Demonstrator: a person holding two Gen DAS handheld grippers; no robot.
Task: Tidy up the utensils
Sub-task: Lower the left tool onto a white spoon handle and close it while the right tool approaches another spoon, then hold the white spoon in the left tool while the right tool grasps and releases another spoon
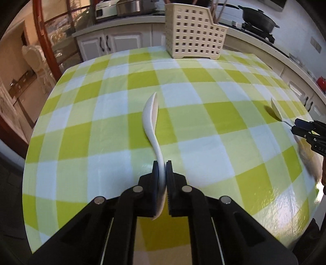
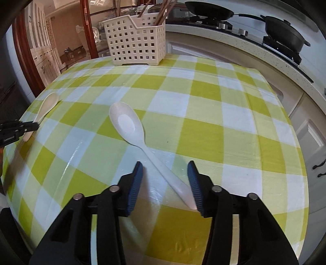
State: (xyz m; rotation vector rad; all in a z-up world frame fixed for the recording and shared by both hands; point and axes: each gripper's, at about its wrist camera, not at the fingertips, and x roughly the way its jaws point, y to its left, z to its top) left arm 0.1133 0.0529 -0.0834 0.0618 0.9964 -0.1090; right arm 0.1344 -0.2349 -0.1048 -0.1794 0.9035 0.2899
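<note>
Kitchen table, green-check tablecloth. Left gripper is pinched on the handle of a white spoon, turned on edge, ready to lift. Right gripper is spread astride the second spoon, which lies flat, handle touching the right pad, not yet clamped. Likely destination: perforated utensil basket at the far edge, already holding chopsticks.

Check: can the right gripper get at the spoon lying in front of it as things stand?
Probably yes. The right gripper is open with the spoon handle already lying between its fingers on the tablecloth, close to one pad. Nothing blocks it; the left gripper is off to the side, shut on the other spoon.
</note>
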